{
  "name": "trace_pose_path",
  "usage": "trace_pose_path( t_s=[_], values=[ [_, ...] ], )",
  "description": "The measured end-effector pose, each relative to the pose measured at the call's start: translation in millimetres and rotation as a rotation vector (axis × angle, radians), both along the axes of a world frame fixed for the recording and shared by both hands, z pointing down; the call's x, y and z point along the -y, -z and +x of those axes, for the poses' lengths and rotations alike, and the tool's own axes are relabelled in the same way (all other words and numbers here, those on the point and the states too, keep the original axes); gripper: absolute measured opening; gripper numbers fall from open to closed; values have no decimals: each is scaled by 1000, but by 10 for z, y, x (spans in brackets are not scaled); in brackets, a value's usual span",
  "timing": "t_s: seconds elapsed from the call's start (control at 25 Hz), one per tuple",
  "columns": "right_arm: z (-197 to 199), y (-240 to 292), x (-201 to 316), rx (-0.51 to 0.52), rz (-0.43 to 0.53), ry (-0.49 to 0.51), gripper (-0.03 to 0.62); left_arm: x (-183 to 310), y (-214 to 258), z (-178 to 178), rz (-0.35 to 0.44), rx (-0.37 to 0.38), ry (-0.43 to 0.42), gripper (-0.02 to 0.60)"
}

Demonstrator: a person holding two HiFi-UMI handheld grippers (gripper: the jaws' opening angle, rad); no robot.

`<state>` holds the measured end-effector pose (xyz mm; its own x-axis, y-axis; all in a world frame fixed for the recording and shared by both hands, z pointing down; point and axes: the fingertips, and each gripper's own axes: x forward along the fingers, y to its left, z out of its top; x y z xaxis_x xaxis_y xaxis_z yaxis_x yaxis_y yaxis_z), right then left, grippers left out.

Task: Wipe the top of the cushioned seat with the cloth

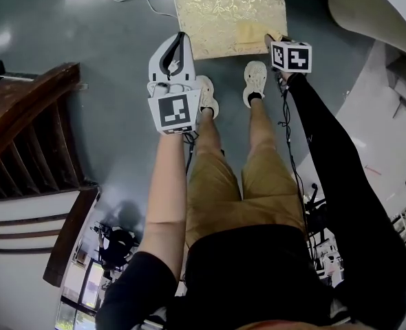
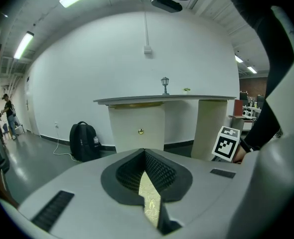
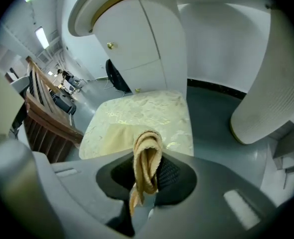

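A person stands over a low gold cushioned seat (image 1: 223,9) on a grey floor (image 1: 86,40), a tool in each hand. The right gripper (image 3: 147,179) has its jaws pinched on a folded loop of the yellow cloth (image 3: 147,158) and hangs over the seat's near right corner. A plainer yellow patch on the cushion appears to be the rest of the cloth lying there, though the head view is too small to be sure. The left gripper (image 2: 145,156) is held off the seat's near left corner, its jaws closed tip to tip with nothing between them.

The grip takes only a narrow fold, so a firm drag across the patterned fabric could pull the cloth free. If the right gripper presses too low, its hard jaws rather than the cloth may rub the cushion. With nothing steadying it, the seat may slide on the smooth floor.
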<state>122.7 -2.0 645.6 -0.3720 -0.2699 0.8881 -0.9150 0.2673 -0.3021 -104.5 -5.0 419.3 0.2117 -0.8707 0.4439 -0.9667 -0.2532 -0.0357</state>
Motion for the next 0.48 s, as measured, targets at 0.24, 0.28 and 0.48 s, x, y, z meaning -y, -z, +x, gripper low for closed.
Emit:
trace_pose_path(
  t_s=[0.24, 0.28, 0.48],
  values=[
    [792, -51, 129, -59, 10, -55, 58, -40, -110, 325, -30, -7, 11, 8],
    [913, -65, 145, -70, 10, -67, 58, -43, -119, 368, -33, -13, 18, 8],
    [1501, -118, 217, -200, 18, -104, 58, -18, -91, 507, -16, -25, 39, 8]
  ],
)
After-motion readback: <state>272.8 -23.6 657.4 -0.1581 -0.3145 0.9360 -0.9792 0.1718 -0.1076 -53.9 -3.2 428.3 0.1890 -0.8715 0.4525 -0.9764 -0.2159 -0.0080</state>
